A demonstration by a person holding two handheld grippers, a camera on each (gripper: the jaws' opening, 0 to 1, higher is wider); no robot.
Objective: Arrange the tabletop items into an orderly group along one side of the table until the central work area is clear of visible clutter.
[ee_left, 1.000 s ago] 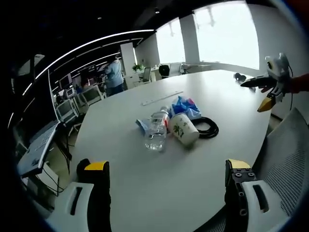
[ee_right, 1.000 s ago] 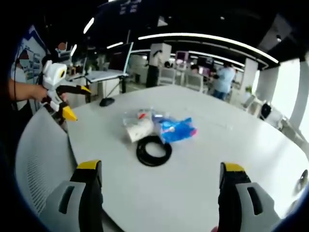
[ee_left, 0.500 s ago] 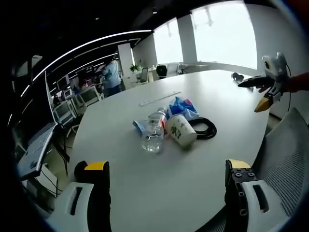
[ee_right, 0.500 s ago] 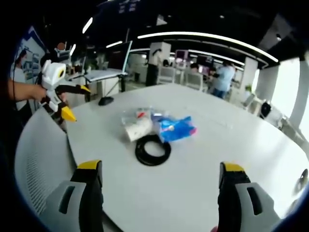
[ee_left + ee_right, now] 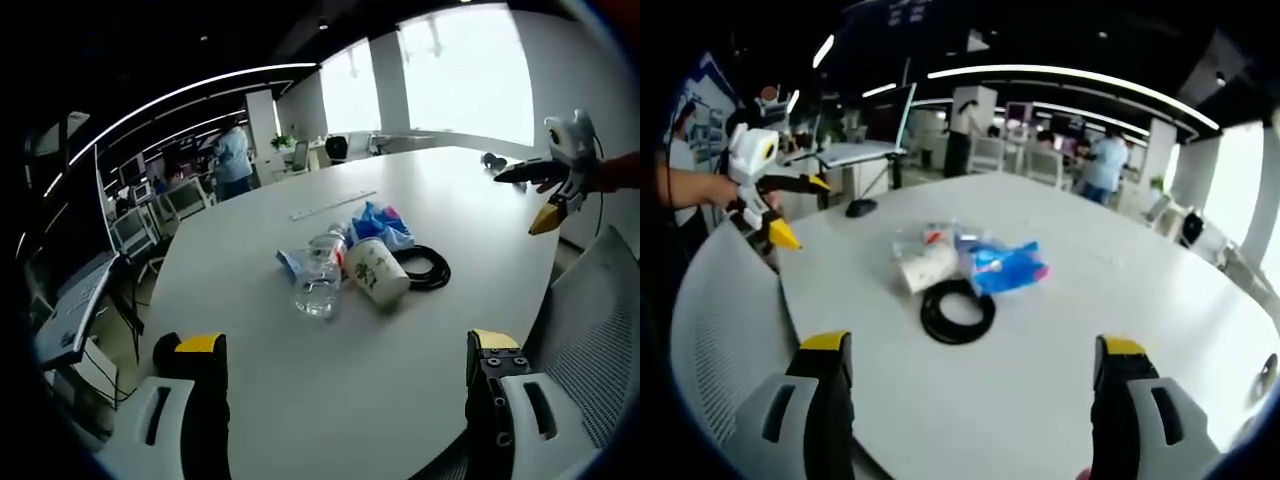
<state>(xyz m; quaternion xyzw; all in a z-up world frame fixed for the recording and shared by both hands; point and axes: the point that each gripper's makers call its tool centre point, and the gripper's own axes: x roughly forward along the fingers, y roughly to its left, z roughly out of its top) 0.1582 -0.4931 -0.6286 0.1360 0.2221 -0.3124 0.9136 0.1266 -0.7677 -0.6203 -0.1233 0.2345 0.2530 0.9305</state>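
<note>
— Where's the clutter?
— Mid white round table [image 5: 300,390]: clear plastic bottle [image 5: 319,274], white paper cup [image 5: 377,270], blue wrapper [image 5: 1002,267], black cable coil [image 5: 957,311], well ahead of you.
— Grippers?
— Your left gripper [image 5: 345,350] and right gripper [image 5: 975,352]: jaws wide apart, holding nothing.

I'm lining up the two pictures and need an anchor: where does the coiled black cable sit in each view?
Left gripper view: the black cable lies right of centre, to the right of the paper cup.
Right gripper view: the cable lies near the centre, just below the cup.
Shared landmark: the blue plastic bag, which borders the cable in both views.
</note>
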